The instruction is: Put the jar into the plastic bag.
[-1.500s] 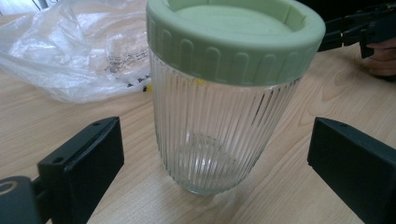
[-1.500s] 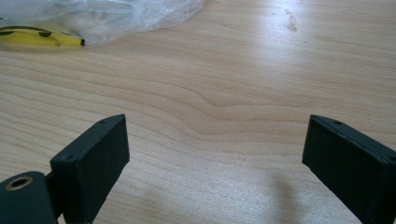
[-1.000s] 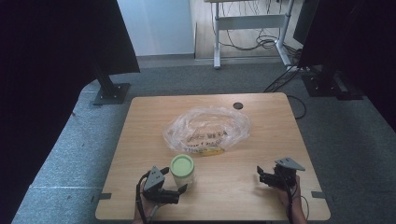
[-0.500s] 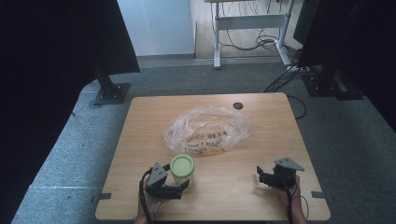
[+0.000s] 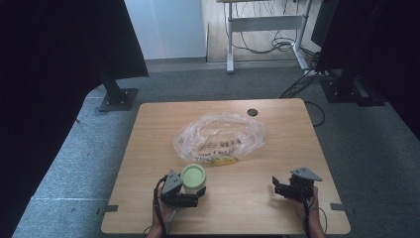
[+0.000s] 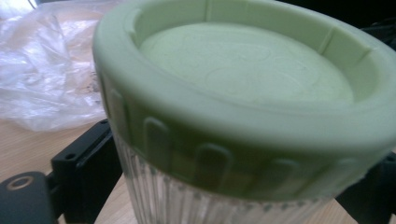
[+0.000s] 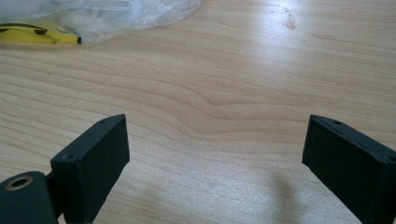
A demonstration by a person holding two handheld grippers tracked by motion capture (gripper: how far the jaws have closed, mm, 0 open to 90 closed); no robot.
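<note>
A jar (image 6: 224, 140) stands upright on the near left part of the table (image 5: 277, 124), just in front of the bag (image 5: 220, 138). Its body is clear ribbed plastic or glass with fine vertical flutes; its lid (image 5: 193, 175) is pale green, matte, round, with a raised rim around a sunken flat top and rounded vertical ribs on its skirt. The left gripper (image 5: 190, 196) has a black jaw on each side of the jar's body below the lid and grips it, as the left gripper view shows close up.

The bag is thin, clear, crinkled film, lying in a loose flat heap mid-table with dark print on it. A yellow banana (image 7: 39, 36) with dark marks shows at its near edge.

The table is pale wood-grain laminate, smooth, with rounded corners and a small round black cap (image 5: 252, 112) near the far edge.

The right gripper (image 5: 283, 187) is low over the near right of the table, well apart from the jar. Its blocky matte black jaws are spread wide with only bare wood between them.

Against the earlier high views, nothing has visibly shifted: the jar, the bag and both grippers sit where they were.
</note>
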